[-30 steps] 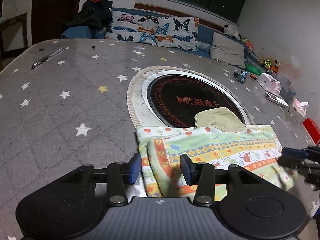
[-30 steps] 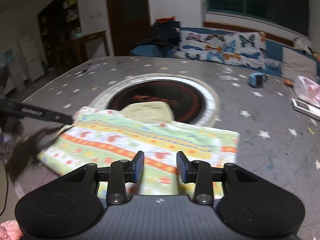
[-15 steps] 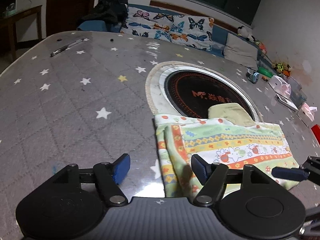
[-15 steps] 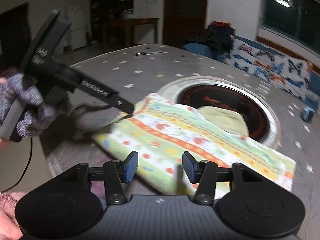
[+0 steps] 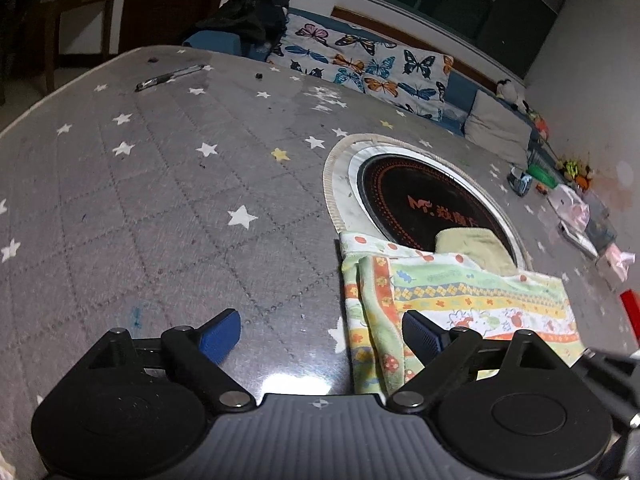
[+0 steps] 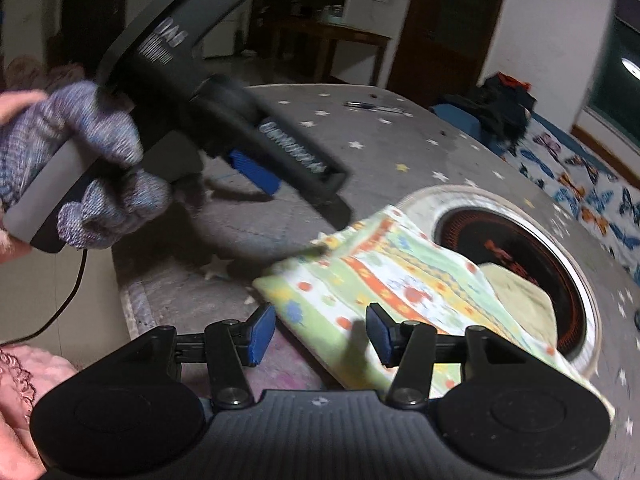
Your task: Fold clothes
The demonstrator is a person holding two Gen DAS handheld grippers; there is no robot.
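— One big table [image 5: 168,184] is taking up most of the room, all grey quilted cover with little stars, and a round black cooktop [image 5: 424,204] is sitting in its middle.

— And the thing being folded?

— The patterned cloth [image 5: 472,300] is lying flat on the table, already doubled over, its far edge overlapping the rim of the cooktop. A plain yellowish piece [image 5: 476,244] is poking out from under it onto the black disc.

— What are the tongs doing?

— The left gripper [image 5: 320,332] is hovering low over the table with its blue pads spread wide, nothing between them; the cloth's near corner is lying just beside its right pad. From the other side I'm seeing it [image 6: 280,168] in a gloved hand [image 6: 80,160], tip just above the cloth's corner [image 6: 328,240].

— And the other?

— The right gripper [image 6: 320,336] is standing open too, moderately wide, pads empty, poised above the cloth's near edge.

— Anything small?

— A pen [image 5: 170,78] is lying near the far edge.
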